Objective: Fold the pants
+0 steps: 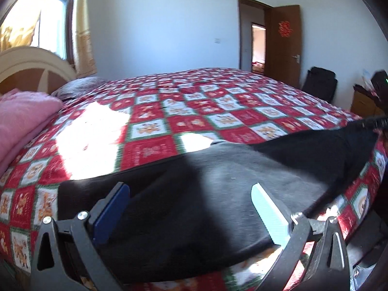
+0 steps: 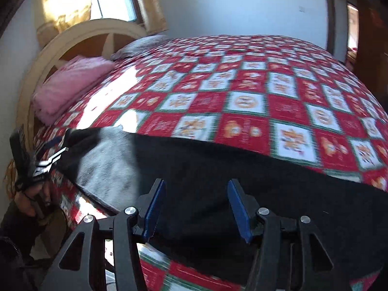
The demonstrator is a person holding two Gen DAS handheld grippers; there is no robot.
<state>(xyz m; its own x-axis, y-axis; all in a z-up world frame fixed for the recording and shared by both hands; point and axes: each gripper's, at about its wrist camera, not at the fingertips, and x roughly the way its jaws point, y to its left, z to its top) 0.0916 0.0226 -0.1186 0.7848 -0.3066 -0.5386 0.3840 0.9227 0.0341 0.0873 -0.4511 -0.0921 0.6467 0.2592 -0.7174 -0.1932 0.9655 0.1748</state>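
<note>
Left wrist view, from left to right: a pink blanket (image 1: 21, 121) is sitting by the headboard (image 1: 31, 65), sunlight is glaring on the checkered bedspread (image 1: 194, 101), and the dark pants (image 1: 218, 194) are lying flat along the bed's near edge, stretching toward the door (image 1: 283, 43) side. The left gripper (image 1: 191, 215) is hovering over the cloth with its tongs spread wide, nothing between them. In the right wrist view, the right gripper (image 2: 196, 208) is likewise hanging above the pants (image 2: 242, 181), tongs apart and empty. The pants appear to be laid out lengthwise, possibly one leg over the other; further folds seem to be waiting. Motion blur is smearing the fabric, so seams, waistband and layer count are hard to make out, and both ends are running out of frame.
</note>
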